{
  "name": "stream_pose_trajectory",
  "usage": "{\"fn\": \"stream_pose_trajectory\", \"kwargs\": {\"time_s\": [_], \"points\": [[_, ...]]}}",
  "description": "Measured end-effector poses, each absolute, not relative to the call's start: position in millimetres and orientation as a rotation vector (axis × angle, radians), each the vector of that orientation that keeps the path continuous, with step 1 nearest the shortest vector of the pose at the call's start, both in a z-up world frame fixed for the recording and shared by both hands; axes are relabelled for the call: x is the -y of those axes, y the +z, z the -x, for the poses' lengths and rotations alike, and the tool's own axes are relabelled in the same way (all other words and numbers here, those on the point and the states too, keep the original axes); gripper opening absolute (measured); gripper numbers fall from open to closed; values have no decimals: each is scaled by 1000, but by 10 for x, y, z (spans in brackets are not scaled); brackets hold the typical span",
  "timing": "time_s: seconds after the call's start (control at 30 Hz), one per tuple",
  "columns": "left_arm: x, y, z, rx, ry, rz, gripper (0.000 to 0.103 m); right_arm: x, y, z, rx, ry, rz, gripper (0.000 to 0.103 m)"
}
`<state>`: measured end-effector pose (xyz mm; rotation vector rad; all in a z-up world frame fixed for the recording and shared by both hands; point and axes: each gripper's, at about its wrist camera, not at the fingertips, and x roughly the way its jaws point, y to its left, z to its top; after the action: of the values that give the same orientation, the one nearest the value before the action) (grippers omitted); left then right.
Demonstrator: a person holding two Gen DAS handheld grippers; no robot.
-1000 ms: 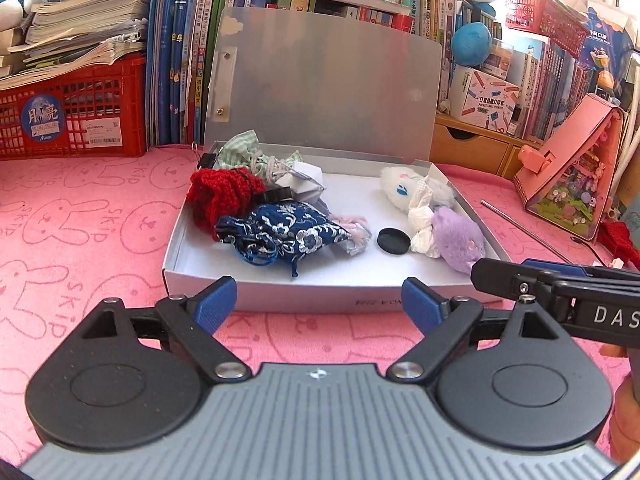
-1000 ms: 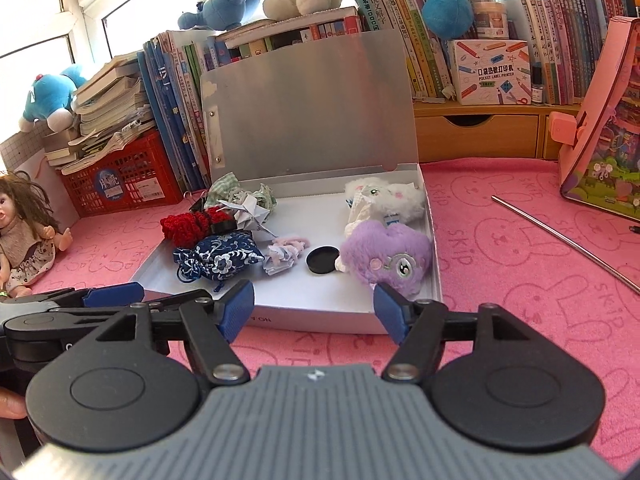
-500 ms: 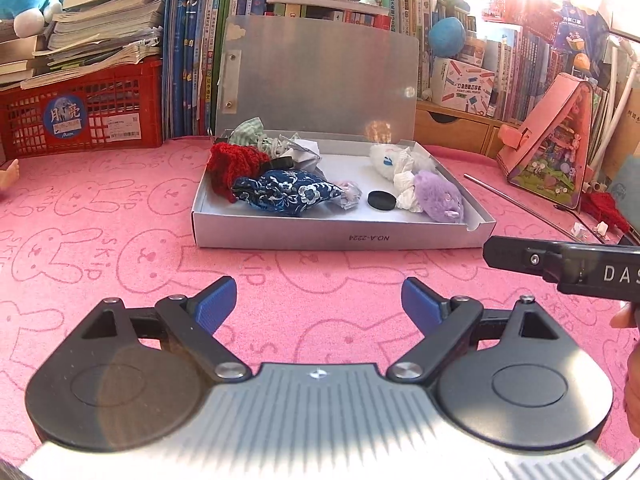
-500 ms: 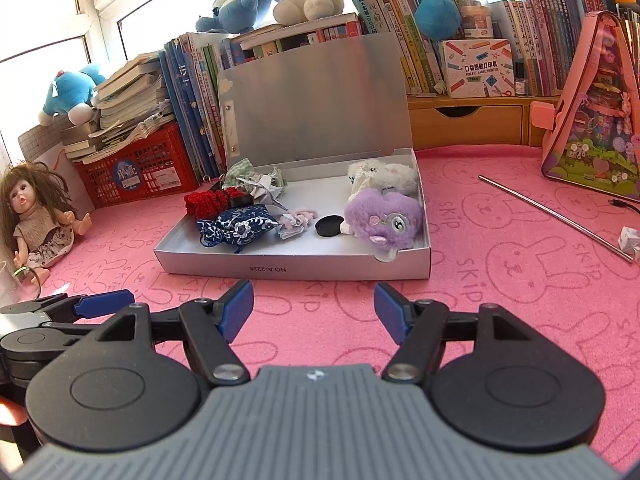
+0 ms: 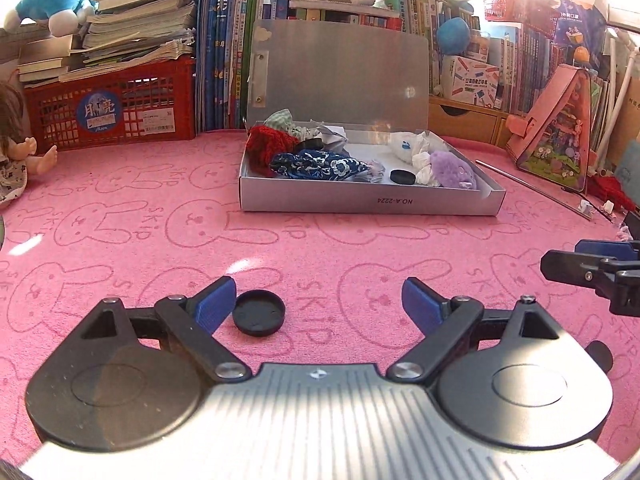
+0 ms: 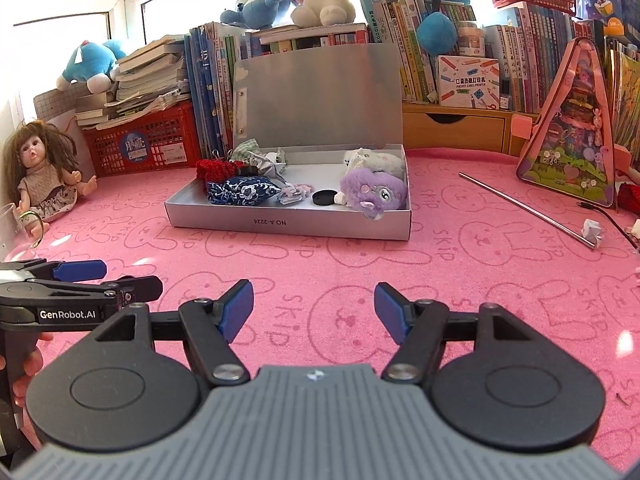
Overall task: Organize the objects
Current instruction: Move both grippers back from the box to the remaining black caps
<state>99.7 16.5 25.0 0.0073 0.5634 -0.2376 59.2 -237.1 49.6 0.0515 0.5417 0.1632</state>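
A white cardboard box (image 5: 368, 202) (image 6: 288, 222) stands open on the pink mat, its lid upright. Inside lie a red knit piece (image 5: 266, 146), a blue floral pouch (image 5: 316, 166) (image 6: 240, 192), a black disc (image 5: 402, 177) (image 6: 323, 197), a white plush (image 5: 408, 146) and a purple plush (image 5: 452, 168) (image 6: 372, 190). My left gripper (image 5: 318, 304) (image 6: 116, 278) is open, well short of the box. A black round lid (image 5: 259, 318) lies on the mat just inside its left fingertip, apart from the pad. My right gripper (image 6: 314, 308) (image 5: 580, 256) is open over bare mat, nothing between its fingers.
A doll (image 6: 40, 168) and a glass (image 6: 12, 232) sit at the left. A red crate (image 5: 112, 108) with books stands behind. To the right lie a metal rod (image 6: 524, 208), a pink triangular case (image 6: 572, 140) and small scraps (image 6: 592, 230). Books and plush toys line the back.
Both grippers have drawn back from the box, which now looks smaller and farther off. The black lid on the mat has come into view beside the left fingertip. Both stay open.
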Motion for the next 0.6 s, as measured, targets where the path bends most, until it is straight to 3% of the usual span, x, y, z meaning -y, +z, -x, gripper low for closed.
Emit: {"fn": "stream_pose_trajectory", "kwargs": {"time_s": [0.6], "points": [[-325, 81, -1143, -623, -149, 2, 92, 2370, 295, -90, -515, 65, -11, 78]]}}
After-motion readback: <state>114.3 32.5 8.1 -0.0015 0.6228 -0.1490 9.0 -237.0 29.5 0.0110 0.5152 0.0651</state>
